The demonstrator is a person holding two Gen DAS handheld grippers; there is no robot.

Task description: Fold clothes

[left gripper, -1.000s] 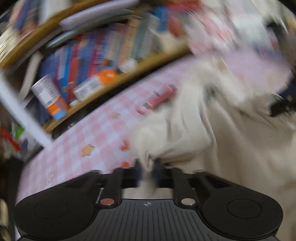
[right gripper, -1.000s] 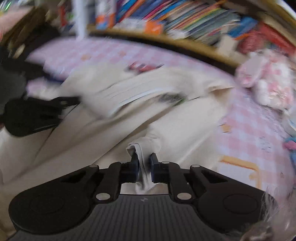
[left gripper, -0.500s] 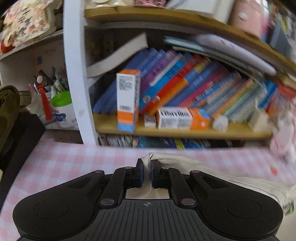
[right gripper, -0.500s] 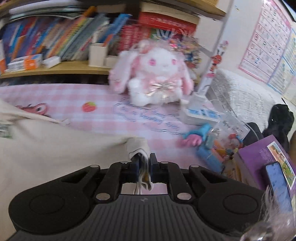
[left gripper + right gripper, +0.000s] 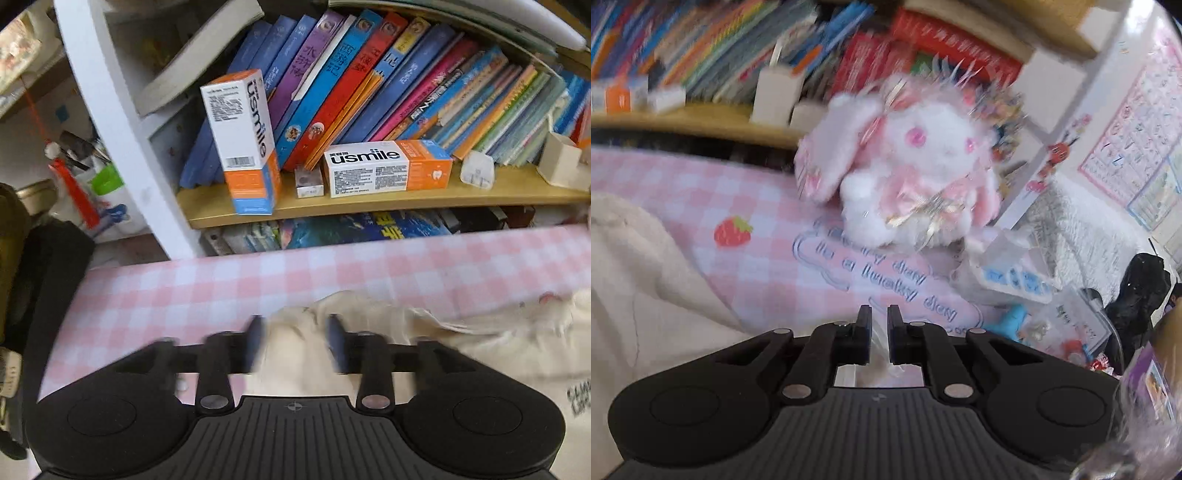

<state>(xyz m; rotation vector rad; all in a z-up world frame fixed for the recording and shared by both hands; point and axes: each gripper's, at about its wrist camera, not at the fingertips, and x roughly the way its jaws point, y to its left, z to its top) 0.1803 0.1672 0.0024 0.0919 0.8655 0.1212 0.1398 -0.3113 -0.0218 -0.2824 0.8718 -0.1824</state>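
Cloth [image 5: 295, 332], 1 cream piece, lies on the pink table [image 5: 184, 288] between the spread left gripper [image 5: 293, 341], whose jaws just opened. 2 orange boxes [image 5: 243, 140] sit on the shelf. Right gripper [image 5: 878, 328] just opened a crack, empty, cloth to its left, 1 bunny [image 5: 916, 177] ahead.

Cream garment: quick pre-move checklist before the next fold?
1. Left gripper released: ok. Its jaws have just been opening; garment lies between them, pads off it.
2. Right gripper released: ok. Its jaws have just been opening, a narrow gap, no cloth between them.
3. Garment on the tablecloth: ok in both views, far edge bunched.
4. Garment flat: not ok, rumpled.
5. Plush rabbit apart from the cloth: ok.
6. Whole garment outline: cannot tell, mostly out of frame.
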